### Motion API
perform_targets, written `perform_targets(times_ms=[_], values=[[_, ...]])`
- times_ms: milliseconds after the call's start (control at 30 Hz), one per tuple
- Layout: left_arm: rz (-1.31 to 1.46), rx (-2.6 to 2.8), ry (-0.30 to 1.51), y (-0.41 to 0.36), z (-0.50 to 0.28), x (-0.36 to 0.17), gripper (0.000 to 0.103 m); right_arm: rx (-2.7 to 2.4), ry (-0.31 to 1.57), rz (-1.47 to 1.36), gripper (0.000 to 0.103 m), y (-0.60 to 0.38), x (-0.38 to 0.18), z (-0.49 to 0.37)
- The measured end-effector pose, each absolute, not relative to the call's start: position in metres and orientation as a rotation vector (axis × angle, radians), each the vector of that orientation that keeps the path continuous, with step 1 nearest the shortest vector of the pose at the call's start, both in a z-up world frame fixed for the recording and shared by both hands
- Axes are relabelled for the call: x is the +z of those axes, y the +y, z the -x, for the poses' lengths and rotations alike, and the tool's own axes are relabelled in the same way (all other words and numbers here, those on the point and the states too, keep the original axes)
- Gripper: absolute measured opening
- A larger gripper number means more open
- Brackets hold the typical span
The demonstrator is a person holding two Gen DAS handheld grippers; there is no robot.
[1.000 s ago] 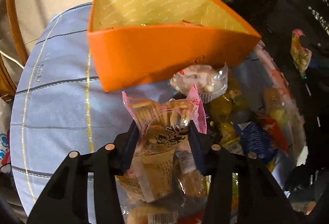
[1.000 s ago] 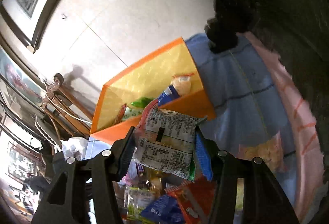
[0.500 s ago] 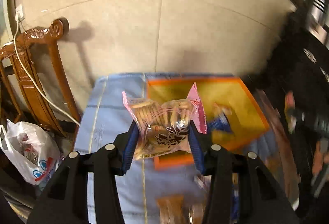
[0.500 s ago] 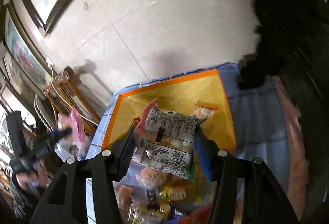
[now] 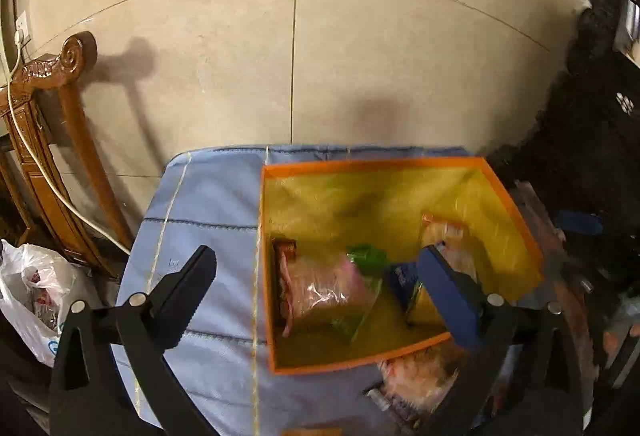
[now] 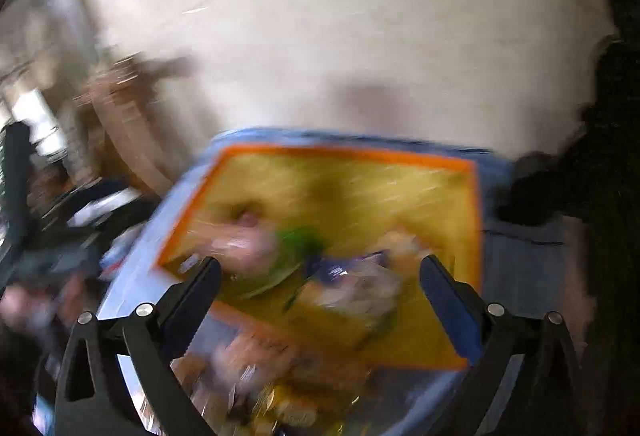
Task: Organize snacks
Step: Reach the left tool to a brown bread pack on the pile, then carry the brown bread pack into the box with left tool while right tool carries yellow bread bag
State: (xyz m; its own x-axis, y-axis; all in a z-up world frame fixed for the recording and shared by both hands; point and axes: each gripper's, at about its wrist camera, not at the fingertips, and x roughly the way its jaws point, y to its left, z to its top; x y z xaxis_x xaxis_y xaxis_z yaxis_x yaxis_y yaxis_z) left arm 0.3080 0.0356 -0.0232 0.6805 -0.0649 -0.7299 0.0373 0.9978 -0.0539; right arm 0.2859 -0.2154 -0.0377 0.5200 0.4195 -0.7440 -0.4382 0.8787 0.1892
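Orange box [image 5: 400, 358] with yellow lining sits on the table [image 5: 208, 212], which has a blue quilted cover with thin stripes. Box is open-topped, seen from above in both wrist views.

Left gripper [image 5: 320, 284]: jaws have just been opening, now spread wide, nothing between them. Hovers above the near-left part of the box. Pink cracker packet [image 5: 320, 292] lies inside the box by its left wall, partly over a green packet [image 5: 366, 256]. Also in the box: a blue packet [image 5: 402, 278] near the middle, an orange-trimmed clear packet [image 5: 444, 232] toward the right wall, and a brown wrapper [image 5: 285, 248] up against the left wall.

Right gripper [image 6: 320, 286]: jaws have just been opening too, now wide, empty. Hangs over the near edge of the box. View is heavily motion-blurred. White packet with print [image 6: 360, 292] lies in the box below the jaws, near a blue packet and the green one; contact between them cannot be told through the blur.

More loose snacks [image 5: 416, 384] piled on the table just in front of the box's near wall, outside it.

Beside the table on the left: carved wooden chair [image 5: 60, 140] with a white cable [image 5: 32, 164] draped over it, white plastic bag [image 5: 32, 288] on the floor. Beige tiled wall [image 5: 296, 48] behind.
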Motion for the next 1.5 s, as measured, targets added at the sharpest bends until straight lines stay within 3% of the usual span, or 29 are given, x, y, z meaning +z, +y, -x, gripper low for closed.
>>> perform_targets(times_ms=[233, 567, 600, 667, 833, 1100, 1133, 1200, 1233, 1267, 1500], values=[[-0.013, -0.107, 0.902, 0.071, -0.239, -0.055, 0.099, 0.772, 0.948, 0.647, 0.099, -0.185, -0.110, -0.192], [-0.183, -0.123, 1.104, 0.074, -0.173, -0.135, 0.099, 0.859, 1.071, 0.756, 0.087, -0.155, -0.188, -0.208], [-0.189, -0.129, 1.110, 0.072, -0.172, -0.141, 0.099, 0.858, 1.075, 0.755, 0.087, -0.153, -0.194, -0.207], [-0.186, -0.132, 1.116, 0.068, -0.169, -0.147, 0.099, 0.827, 1.053, 0.687, 0.046, -0.155, -0.190, -0.206], [-0.171, -0.167, 1.122, 0.053, -0.175, -0.154, 0.099, 0.597, 1.090, 0.557, 0.039, -0.165, -0.186, -0.188], [-0.175, -0.200, 1.282, 0.030, -0.187, -0.198, 0.099, 0.366, 1.013, 0.085, 0.033, -0.235, -0.125, -0.158], [-0.173, -0.200, 1.291, 0.029, -0.189, -0.204, 0.097, 0.341, 0.999, 0.041, 0.033, -0.245, -0.119, -0.157], [-0.129, -0.170, 1.282, 0.029, -0.189, -0.209, 0.074, 0.309, 0.971, -0.017, 0.032, -0.259, -0.109, -0.156], [-0.129, -0.182, 1.271, 0.026, -0.188, -0.205, 0.050, 0.285, 0.966, -0.045, 0.032, -0.266, -0.105, -0.156], [-0.144, -0.184, 1.273, 0.023, -0.188, -0.200, 0.042, 0.277, 0.968, -0.061, 0.031, -0.265, -0.107, -0.156], [-0.092, -0.182, 1.211, 0.020, -0.174, -0.143, 0.037, 0.285, 0.902, -0.151, 0.027, -0.270, -0.087, -0.149]])
